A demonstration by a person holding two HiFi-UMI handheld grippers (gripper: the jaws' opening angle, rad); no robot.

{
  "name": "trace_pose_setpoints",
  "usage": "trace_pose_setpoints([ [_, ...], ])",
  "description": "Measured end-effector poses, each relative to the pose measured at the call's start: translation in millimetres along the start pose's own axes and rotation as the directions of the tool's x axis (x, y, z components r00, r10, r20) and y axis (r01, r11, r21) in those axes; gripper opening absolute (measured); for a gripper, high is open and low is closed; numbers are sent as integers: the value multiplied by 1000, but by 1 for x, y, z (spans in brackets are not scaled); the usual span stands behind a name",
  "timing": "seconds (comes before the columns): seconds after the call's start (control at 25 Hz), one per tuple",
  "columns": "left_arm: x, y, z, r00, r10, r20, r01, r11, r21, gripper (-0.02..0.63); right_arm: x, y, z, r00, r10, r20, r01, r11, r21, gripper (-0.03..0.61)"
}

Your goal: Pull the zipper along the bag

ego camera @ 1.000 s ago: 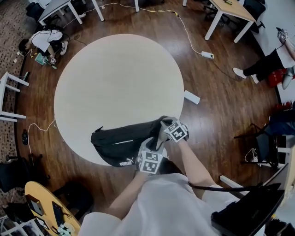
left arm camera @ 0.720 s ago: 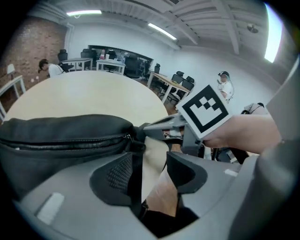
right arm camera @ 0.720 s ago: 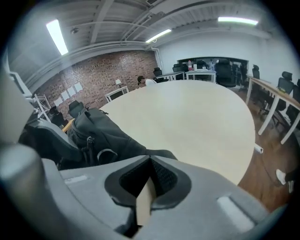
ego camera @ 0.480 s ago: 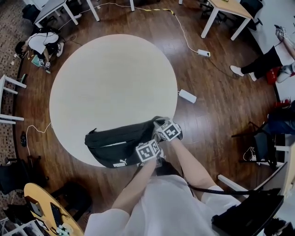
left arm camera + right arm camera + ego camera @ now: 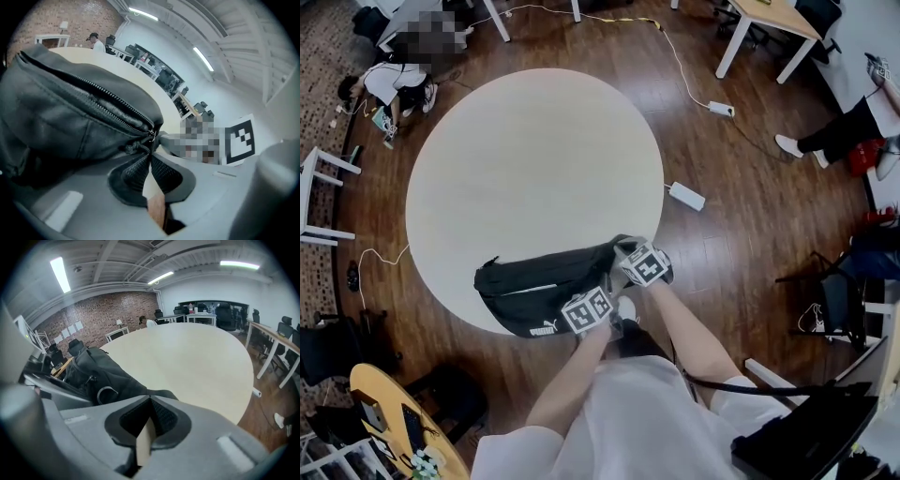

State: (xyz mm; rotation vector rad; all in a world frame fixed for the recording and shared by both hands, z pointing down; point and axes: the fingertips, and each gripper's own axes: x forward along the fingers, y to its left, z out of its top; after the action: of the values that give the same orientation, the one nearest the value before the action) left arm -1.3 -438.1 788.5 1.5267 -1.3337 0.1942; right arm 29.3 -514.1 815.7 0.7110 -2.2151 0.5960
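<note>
Lying right at the near edge of the round tabletop: the black bag, long side facing the person. Running along its top, a zipper, with the zipper pull sitting near the end where both grippers are. Pinched there, it seems, by the left gripper, its jaws just closed and now pressed together on the little cord. Held just beside that by the right gripper, jaws pressed together on the dark cloth at the bag's end. Looks ready for the pull along the bag, with nearly all of the zipper yet to go. Could go wrong in a few ways from here. Might lose the thin cord out of the jaws with a hard tug. Might drag the whole bag across the tabletop, or off the edge, if the right grip lets go. Might jam the slider in the soft folds by pulling up or sideways and not along the teeth
</note>
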Motion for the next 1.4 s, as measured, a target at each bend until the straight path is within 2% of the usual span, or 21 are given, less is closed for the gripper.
trace_pose_setpoints([
  [0.08, -8, -8, -3, 998, -59, -12, 59, 998, 24, 32, -1, -1, -1, 1000, -13, 5, 13, 1000, -14, -9],
  [0.2, -27, -12, -6, 995, -94, -40, 97, 992, 76, 31, -2, -2, -5, 999, -44, 8, 44, 998, -38, -9],
  [0.32, -49, -9, -3, 987, -159, -38, 161, 984, 77, 31, 3, -4, -1, 997, -71, 19, 72, 996, -61, -11],
  [0.52, -82, 24, 9, 975, -218, -42, 221, 973, 71, 29, 10, 0, 3, 990, -121, -78, 115, 990, -79, -11],
  [0.68, -113, 39, 24, 964, -239, -116, 258, 945, 200, 29, 11, -2, 2, 974, -182, -132, 173, 982, -78, -11],
  [0.8, -139, 62, 44, 965, -233, -120, 257, 930, 262, 28, 9, -5, -5, 952, -245, -184, 242, 969, -39, -11],
  [0.88, -155, 85, 63, 968, -231, -96, 248, 933, 262, 28, 10, -2, -14, 934, -266, -239, 270, 963, -20, -12],
  [1.04, -182, 146, 98, 982, -186, -30, 189, 959, 210, 28, 5, -7, -20, 901, -320, -293, 328, 944, -23, -14],
  [1.2, -203, 216, 130, 995, -90, 39, 82, 982, 167, 28, 5, -6, -23, 899, -317, -303, 340, 940, 27, -14],
  [1.32, -217, 267, 152, 997, 2, 79, -17, 982, 187, 28, 6, -2, -21, 890, -334, -309, 357, 934, 17, -14],
  [1.4, -220, 301, 168, 992, 69, 106, -86, 982, 167, 28, 10, 1, -17, 889, -336, -312, 360, 933, 20, -14],
])
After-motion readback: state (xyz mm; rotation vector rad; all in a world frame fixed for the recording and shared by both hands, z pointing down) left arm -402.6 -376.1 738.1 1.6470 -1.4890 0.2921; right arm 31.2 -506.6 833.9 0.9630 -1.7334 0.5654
